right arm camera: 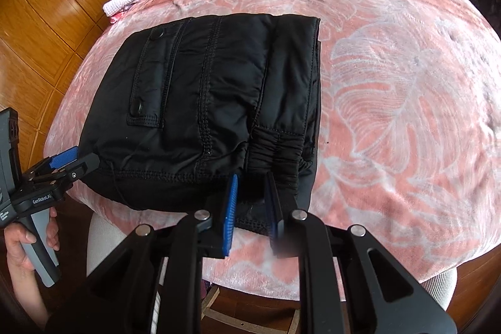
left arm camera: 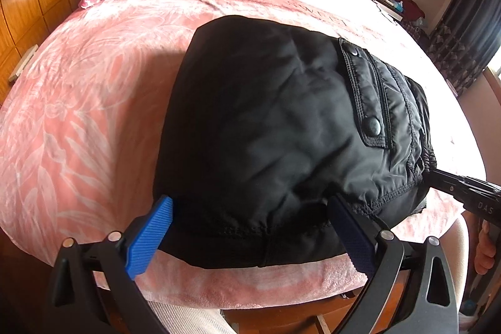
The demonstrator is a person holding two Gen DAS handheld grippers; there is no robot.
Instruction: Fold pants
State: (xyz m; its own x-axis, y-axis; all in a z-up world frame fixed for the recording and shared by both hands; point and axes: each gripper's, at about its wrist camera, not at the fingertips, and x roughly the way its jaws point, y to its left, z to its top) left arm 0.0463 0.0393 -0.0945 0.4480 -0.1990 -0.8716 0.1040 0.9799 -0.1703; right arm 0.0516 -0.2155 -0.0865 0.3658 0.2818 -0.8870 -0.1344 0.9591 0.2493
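Black padded nylon pants [right arm camera: 206,102] look basically folded already; my left gripper [left arm camera: 250,227] gapes wide, right gripper [right arm camera: 252,208] nearly closed, holding nothing.

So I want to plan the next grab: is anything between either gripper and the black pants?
Nothing visible. The pants lie alone on the pink blanket; the left gripper and right gripper are already at their near edge.

light: bright daylight, blown-out glare upper right | edges: fisheye bending, dark vignette | focus: mostly sharp
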